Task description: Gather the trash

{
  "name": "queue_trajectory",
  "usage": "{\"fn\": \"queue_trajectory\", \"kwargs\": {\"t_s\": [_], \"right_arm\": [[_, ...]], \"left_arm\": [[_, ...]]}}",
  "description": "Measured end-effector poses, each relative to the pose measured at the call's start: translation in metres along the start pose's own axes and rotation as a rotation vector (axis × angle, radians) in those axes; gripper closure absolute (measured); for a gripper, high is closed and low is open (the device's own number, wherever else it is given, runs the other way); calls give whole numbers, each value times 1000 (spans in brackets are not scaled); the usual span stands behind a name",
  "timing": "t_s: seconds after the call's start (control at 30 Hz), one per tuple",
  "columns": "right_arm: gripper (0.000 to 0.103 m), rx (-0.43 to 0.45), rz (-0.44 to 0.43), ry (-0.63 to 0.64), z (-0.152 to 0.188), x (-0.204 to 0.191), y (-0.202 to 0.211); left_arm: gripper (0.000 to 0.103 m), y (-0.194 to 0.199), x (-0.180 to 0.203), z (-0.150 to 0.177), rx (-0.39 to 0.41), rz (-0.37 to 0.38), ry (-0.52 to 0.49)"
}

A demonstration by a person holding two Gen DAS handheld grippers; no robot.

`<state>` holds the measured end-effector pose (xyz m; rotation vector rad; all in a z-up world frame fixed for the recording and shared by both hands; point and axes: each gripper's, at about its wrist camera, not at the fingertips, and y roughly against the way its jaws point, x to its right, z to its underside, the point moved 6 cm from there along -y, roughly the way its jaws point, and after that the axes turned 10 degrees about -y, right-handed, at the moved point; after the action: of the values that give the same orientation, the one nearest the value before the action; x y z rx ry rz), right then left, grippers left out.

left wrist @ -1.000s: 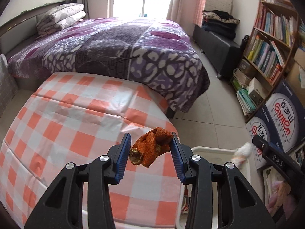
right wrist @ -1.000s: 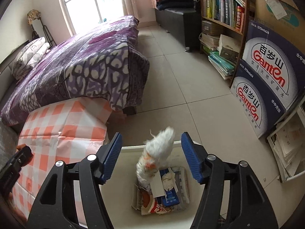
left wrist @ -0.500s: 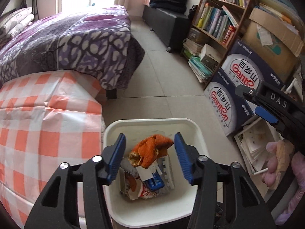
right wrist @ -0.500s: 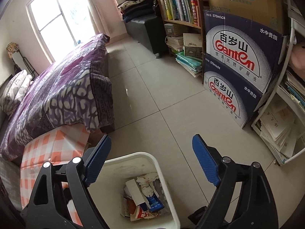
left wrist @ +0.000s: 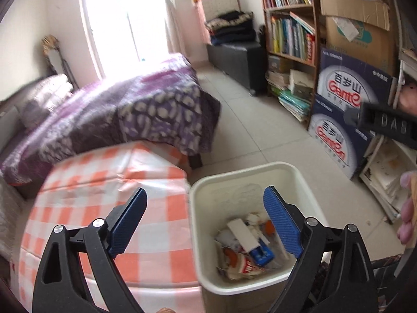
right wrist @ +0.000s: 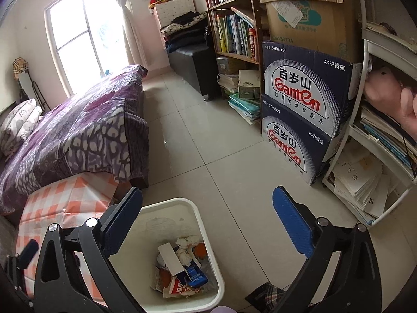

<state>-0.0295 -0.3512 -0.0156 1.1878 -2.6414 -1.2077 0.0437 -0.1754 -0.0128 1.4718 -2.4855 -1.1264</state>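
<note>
A white trash bin point(left wrist: 307, 190) stands on the floor beside the checkered table point(left wrist: 104, 182); it also shows in the right wrist view point(right wrist: 208, 234). Inside lie paper scraps, a white carton point(right wrist: 172, 260), a blue packet point(right wrist: 195, 274), crumpled tissue point(right wrist: 189, 241) and an orange peel point(right wrist: 201, 250). My left gripper point(left wrist: 206, 221) is open and empty above the bin's left rim. My right gripper point(right wrist: 207, 221) is open and empty above the bin. The right gripper's body shows at the right edge of the left wrist view point(left wrist: 385, 125).
A bed with a purple blanket point(right wrist: 78, 135) lies behind the table. Stacked blue water boxes point(right wrist: 299, 109), a bookshelf point(right wrist: 234, 34) and a white rack of papers point(right wrist: 378, 169) line the right wall. Tiled floor point(right wrist: 208, 143) runs between them.
My left gripper swung from the table to over the bin, opened and dropped the orange peel in. My right gripper released the tissue into the bin and lifted away.
</note>
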Motion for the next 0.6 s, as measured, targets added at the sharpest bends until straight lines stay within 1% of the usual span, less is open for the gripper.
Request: {"fn": "queue_trajectory", "kwargs": {"t_s": [0.07,0.1,0.17,0.2,0.33,0.4,0.47,0.6], "right_arm": [[7,32,0,15,10,-3,13],[7,46,-1,24,14,-5,18],[7,82,-1,52,24,-11,29],[7,105,-2,70,30,-15,36],[7,161,0,168,54,-33,54],[7,168,-10,219,65,-43,59],[7,170,-19,251,73,-50,61],[7,144,-38,293,88,-63,60]], "left_arm": [[9,17,-11,4,49,-75,3],[7,25,-16,6,66,-124,4],[7,39,-27,13,94,-203,23],[7,43,-32,18,101,-218,40],[7,50,-54,40,50,-217,136],[7,52,-64,51,18,-243,168],[7,53,-74,61,-19,-262,202],[7,51,-87,76,-66,-236,242]]}}
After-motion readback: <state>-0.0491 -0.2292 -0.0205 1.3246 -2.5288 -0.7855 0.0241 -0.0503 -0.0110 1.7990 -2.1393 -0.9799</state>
